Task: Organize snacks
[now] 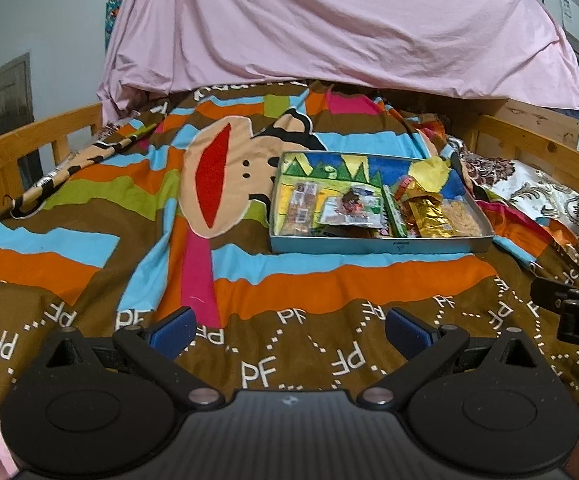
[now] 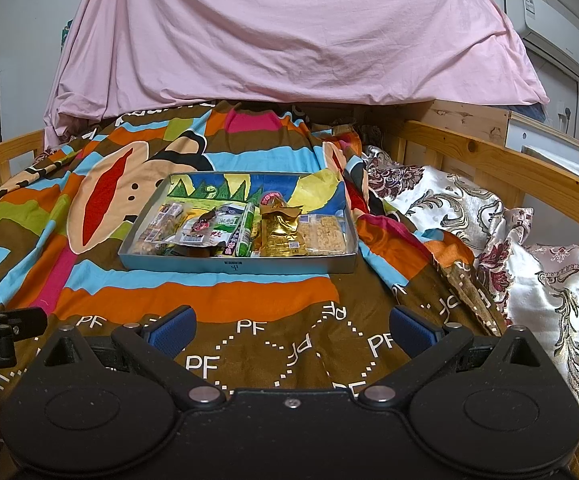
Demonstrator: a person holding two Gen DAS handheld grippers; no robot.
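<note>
While snacks (image 2: 245, 228) sit bunched along tray (image 2: 233, 266) front edge, sorting looks unfinished; left gripper (image 1: 287, 330), right gripper (image 2: 291, 328) wide apart, holding nothing.

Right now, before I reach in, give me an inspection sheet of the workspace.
Surface: striped cartoon blanket on a wooden-railed bed.
Job's things: tray holding snack packets, among them a gold packet, a green stick packet and a clear-wrapped crispy bar.
Clutter: floral quilt bunched at the right; pink sheet draped behind.
Grippers: left gripper and right gripper open, empty, short of the tray.
Cables: nothing seen.
Surroundings: air conditioner on the wall.
</note>
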